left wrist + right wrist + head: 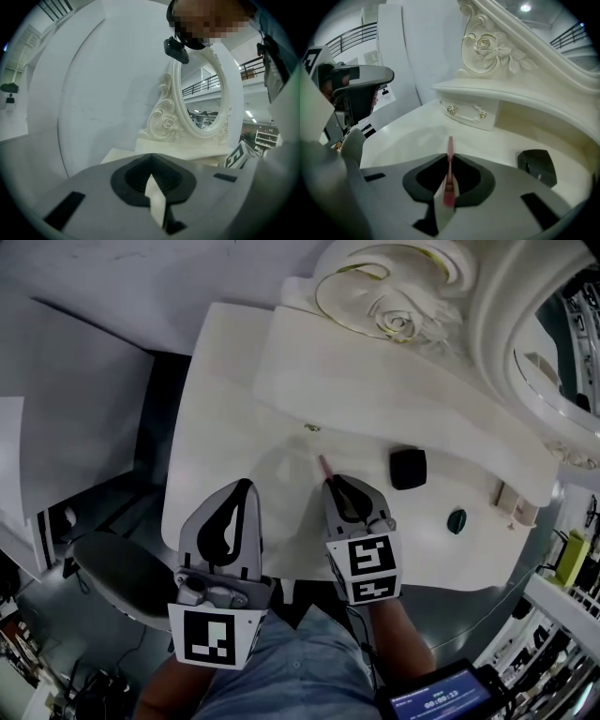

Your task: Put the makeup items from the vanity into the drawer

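pink stick (pixel 449 161), black compact (pixel 408 468) — cream vanity (pixel 225 427)

A slim pink stick (pixel 323 466) is pointing toward twelve o'clock, pinched in the right gripper (pixel 333 486). A black squarish compact (pixel 408 468) is lying flat at its three o'clock, with a small green round item (pixel 457 520) at four o'clock. The drawer (pixel 468 115) is sitting closed.

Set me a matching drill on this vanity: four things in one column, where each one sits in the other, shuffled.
Things:
1. slim pink stick
2. black squarish compact
3. small dark green round item
4. cream drawer with gold knobs

Places:
A. nearest the right end of the tabletop
B. under the mirror's shelf
C. clamped in the right claw
D. on the tabletop, just right of the right claw

Pairs: 1-C, 2-D, 3-A, 4-B
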Motion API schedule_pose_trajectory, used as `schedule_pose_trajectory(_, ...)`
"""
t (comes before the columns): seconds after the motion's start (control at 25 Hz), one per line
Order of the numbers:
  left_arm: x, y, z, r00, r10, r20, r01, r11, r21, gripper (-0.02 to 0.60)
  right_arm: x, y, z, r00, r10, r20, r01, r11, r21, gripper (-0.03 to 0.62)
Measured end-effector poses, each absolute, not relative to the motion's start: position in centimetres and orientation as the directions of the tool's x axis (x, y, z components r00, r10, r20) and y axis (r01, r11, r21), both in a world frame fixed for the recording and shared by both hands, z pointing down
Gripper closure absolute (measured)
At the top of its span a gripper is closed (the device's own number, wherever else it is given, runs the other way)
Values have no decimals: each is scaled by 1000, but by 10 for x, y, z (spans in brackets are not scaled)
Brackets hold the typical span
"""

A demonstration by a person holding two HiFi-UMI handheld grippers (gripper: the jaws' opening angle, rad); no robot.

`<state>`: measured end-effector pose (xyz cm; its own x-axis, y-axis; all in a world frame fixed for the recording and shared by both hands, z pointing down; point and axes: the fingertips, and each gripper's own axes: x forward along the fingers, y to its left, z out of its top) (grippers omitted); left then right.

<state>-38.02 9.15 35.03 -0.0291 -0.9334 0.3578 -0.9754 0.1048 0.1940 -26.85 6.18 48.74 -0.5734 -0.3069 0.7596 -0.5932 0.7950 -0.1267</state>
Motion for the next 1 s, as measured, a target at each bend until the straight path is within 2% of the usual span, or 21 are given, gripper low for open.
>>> schedule_pose_trajectory(0.28,-372,82,318,28,-960,279,-982,26,188,581,-273,48,441,-606,-398,689,-620,779,-96,553)
schedule_pose_trajectory(0.4,-365,73,291,66,-977,201,-987,-34,158,581,-272,43,405,-621,-452,640,-636,768,-76,553)
schedule_pose_trajectory(0.64,-340,60,253,144,-981,133,-987,-132,91,581,-252,36,339,-632,-532,563,-664,747,-39,553)
schedule_pose_trajectory(1.0,-283,42,244,256,-962,97,-966,-250,73,581,-198,27,323,-585,-614,531,-729,684,-13,553)
